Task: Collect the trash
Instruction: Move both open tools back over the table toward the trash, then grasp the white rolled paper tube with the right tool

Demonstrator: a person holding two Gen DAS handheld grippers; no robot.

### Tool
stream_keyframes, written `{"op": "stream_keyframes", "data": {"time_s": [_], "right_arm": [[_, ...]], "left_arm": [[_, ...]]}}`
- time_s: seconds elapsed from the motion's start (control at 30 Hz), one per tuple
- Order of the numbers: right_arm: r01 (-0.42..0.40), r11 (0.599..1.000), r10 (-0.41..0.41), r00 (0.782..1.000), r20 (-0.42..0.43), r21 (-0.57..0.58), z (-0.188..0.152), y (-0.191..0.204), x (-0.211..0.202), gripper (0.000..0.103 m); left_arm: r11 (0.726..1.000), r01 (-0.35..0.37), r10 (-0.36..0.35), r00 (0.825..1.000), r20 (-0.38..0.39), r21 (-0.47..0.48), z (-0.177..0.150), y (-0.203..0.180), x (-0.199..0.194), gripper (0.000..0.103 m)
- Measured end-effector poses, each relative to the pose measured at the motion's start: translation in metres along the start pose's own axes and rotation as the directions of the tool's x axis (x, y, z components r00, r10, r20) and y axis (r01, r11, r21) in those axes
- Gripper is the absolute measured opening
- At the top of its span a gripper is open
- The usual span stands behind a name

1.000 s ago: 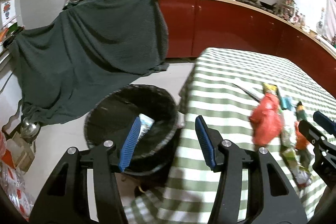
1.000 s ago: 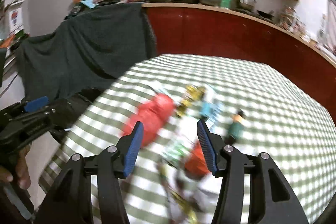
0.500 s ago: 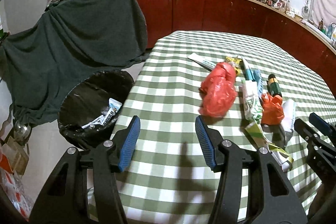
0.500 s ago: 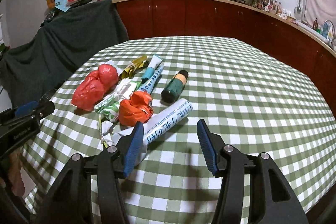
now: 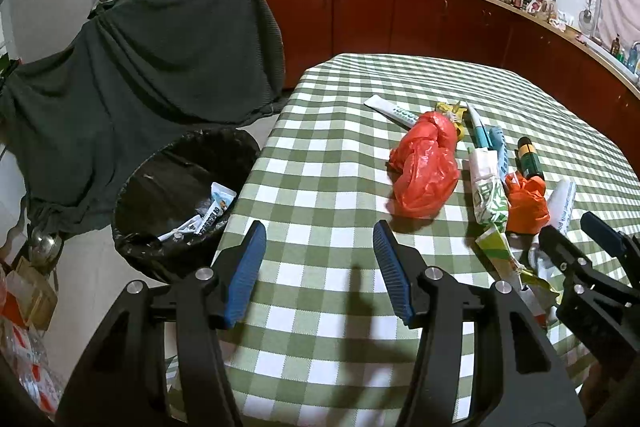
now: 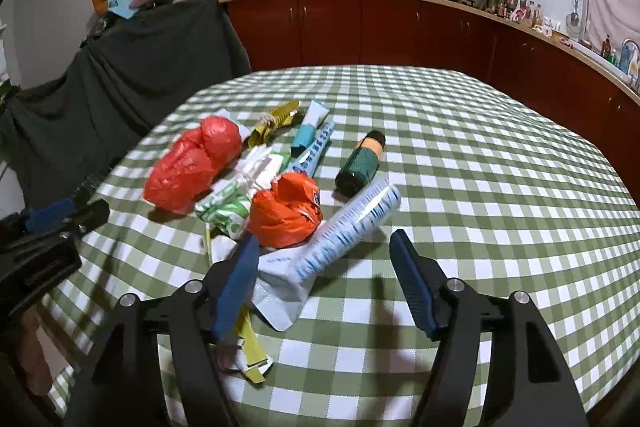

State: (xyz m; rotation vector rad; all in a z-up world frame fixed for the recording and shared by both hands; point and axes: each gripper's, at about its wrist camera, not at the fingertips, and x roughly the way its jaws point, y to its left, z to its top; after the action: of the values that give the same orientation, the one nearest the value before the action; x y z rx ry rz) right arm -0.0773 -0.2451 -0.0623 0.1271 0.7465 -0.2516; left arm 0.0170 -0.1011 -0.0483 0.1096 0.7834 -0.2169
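Two grippers, both sitting wide open and carrying nothing. Your left gripper is hovering over bare green-checked tablecloth near the table's left edge, blue pads spread, nothing between them. Your right gripper is hovering low at the near end of the trash pile; its left pad is overlapping the crumpled white wrapper in view, though you can't tell from this angle whether it's touching.

Trash is lying in one cluster on the cloth. Red plastic bag is sitting closest to your left gripper, ahead and to its right. Just right of it, the green-and-white wrapper is lying lengthwise, touching the orange bag. Dark green bottle is lying on its side, just beyond the white-and-blue tube, which is lying between your right gripper's fingers and a little ahead of them. Teal tube and yellow-gold wrapper are lying at the far end of the pile. Yellow-green strip is trailing under your right gripper's left finger.

Black-lined trash bin is standing on the floor just beside the table's left edge, left of your left gripper, with a few white wrappers already lying inside. Dark green cloth is draping over furniture behind the bin.
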Motion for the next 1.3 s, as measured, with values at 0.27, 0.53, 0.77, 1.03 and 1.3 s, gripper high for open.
{"op": "stream_keyframes", "data": {"time_s": [0.27, 0.53, 0.77, 1.03, 1.3], "right_arm": [[0.069, 0.997, -0.069, 0.997, -0.031, 0.019, -0.007, -0.023, -0.004, 0.066], [0.057, 0.998, -0.057, 0.998, -0.022, 0.036, -0.004, -0.026, -0.010, 0.066], [0.040, 0.995, -0.036, 0.999, -0.039, 0.093, -0.003, -0.030, -0.001, 0.066], [0.033, 0.991, -0.024, 0.997, -0.067, 0.130, -0.004, -0.030, 0.010, 0.066], [0.015, 0.994, -0.006, 0.997, -0.076, 0.112, -0.005, -0.037, 0.008, 0.039]], "left_arm": [[1.000, 0.015, -0.015, 1.000, -0.005, -0.002, -0.002, -0.002, 0.002, 0.056], [1.000, 0.019, -0.019, 1.000, 0.000, 0.003, -0.003, -0.005, 0.001, 0.059], [1.000, 0.021, -0.021, 1.000, -0.009, -0.006, -0.004, -0.003, 0.004, 0.060], [1.000, 0.024, -0.024, 1.000, -0.016, -0.007, -0.005, -0.003, 0.007, 0.060], [1.000, 0.023, -0.023, 1.000, -0.021, -0.007, -0.007, -0.004, 0.010, 0.060]]}}
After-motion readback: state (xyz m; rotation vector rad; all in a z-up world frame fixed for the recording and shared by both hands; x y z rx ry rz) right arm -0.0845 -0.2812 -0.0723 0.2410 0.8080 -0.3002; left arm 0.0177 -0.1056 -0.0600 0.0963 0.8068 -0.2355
